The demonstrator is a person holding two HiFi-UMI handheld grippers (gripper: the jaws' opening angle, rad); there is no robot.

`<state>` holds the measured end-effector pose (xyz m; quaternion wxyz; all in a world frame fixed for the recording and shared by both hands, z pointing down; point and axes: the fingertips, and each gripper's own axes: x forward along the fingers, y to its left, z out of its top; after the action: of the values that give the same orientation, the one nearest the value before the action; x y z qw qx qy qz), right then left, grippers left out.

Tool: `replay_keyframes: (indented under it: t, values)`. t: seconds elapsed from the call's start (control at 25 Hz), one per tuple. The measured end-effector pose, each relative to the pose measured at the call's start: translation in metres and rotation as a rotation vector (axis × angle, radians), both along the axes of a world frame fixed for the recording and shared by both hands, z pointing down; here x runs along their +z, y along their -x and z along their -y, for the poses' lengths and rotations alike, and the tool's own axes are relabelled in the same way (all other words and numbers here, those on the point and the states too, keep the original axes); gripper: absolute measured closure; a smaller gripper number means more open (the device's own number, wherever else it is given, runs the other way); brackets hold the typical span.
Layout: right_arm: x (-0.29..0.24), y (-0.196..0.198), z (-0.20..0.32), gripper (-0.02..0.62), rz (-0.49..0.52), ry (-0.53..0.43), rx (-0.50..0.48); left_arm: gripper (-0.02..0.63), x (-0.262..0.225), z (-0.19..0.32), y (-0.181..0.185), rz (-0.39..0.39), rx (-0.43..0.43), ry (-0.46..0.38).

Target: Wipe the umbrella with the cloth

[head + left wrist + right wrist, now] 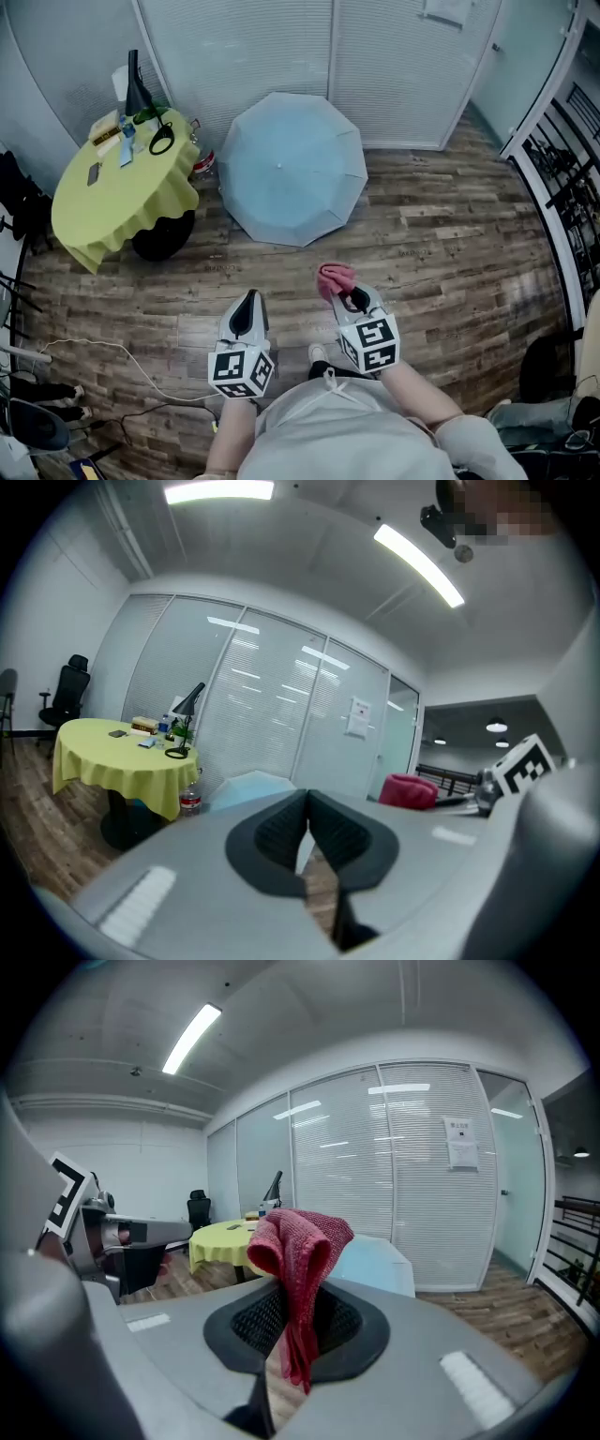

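Observation:
An open pale blue umbrella [291, 167] rests on the wood floor against the glass partition; it also shows as the umbrella [246, 787] and the umbrella [377, 1262] ahead of both grippers. My right gripper [349, 298] is shut on a red cloth [335, 278], which sticks up and hangs down between its jaws as the cloth [298, 1258]. My left gripper [247, 310] is shut with nothing in it, its pads [281, 832] meeting. Both grippers hover near my body, well short of the umbrella.
A round table with a yellow cloth [117, 192] stands left of the umbrella, bearing a black lamp [137, 86], scissors and small items. A bottle [203, 162] stands between table and umbrella. Cables [122, 361] lie at lower left. A railing [562, 187] runs on the right.

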<state>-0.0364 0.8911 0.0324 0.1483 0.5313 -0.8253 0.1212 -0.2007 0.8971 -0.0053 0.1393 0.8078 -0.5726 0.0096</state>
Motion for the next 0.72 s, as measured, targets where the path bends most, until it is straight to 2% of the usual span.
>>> replay_keyframes:
  t: [0.12,0.32,0.48,0.72]
  values:
    - [-0.006,-0.024,0.056,0.543,-0.003,-0.022,-0.009,0.598,-0.002,0.053,-0.021,0.002,-0.019,-0.009]
    - [-0.006,-0.048,0.128,0.543,0.008,-0.018,0.005,0.598,0.0,0.117,-0.048,0.018,0.003,0.004]
    - [-0.007,-0.057,0.177,0.542,-0.013,-0.044,0.013,0.598,0.009,0.168,-0.056,0.035,0.012,0.014]
    - [0.018,-0.066,0.268,0.541,-0.002,-0.011,0.047,0.598,0.03,0.269,-0.06,0.045,0.04,0.036]
